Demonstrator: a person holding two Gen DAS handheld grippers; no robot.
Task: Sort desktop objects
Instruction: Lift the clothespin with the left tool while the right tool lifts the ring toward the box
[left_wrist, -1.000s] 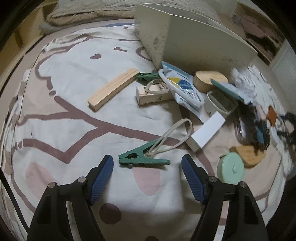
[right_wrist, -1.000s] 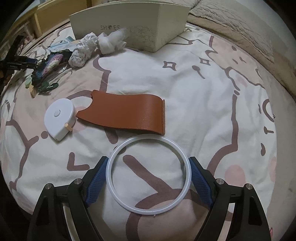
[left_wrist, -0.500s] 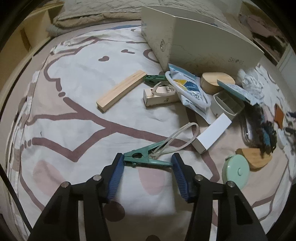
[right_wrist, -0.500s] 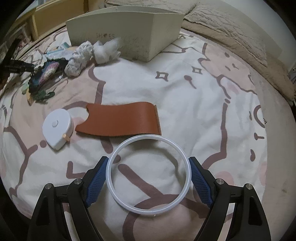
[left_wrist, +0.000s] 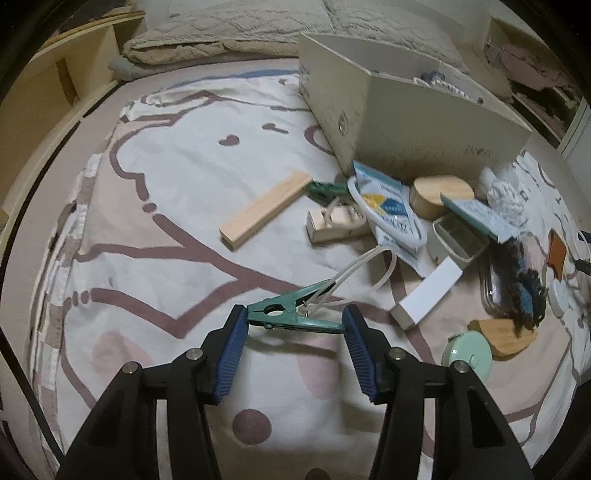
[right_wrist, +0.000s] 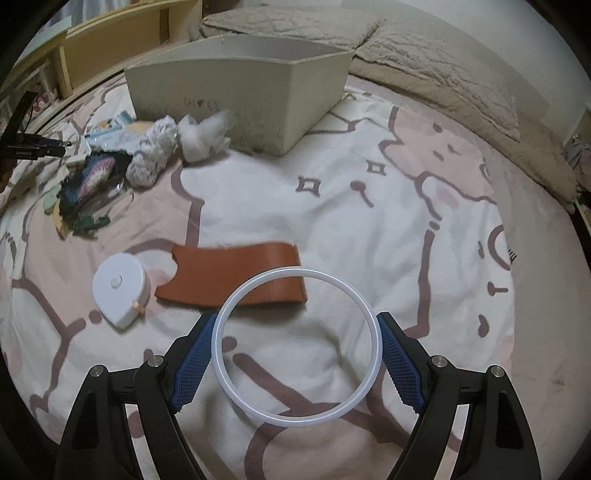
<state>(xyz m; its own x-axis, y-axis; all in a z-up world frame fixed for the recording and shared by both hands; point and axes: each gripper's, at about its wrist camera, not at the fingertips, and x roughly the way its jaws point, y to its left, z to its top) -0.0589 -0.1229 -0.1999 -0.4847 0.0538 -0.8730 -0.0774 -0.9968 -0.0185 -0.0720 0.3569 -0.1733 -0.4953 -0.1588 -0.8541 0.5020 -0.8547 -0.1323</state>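
Green clip (left_wrist: 293, 314) being clamped end to end by left gripper (left_wrist: 293, 325), white cord loop (left_wrist: 364, 273) trailing ahead-right. Right view: right gripper (right_wrist: 296, 345) gripping white ring (right_wrist: 364, 306) across its width, brown leather piece (right_wrist: 229, 277) lying just ahead-left.

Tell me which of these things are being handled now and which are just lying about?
In hand:
- green plastic clothes peg, clamped in left gripper
- white plastic ring, held in right gripper
- cream storage box

Lying about:
- brown leather pouch
- white round tape measure
- wooden block
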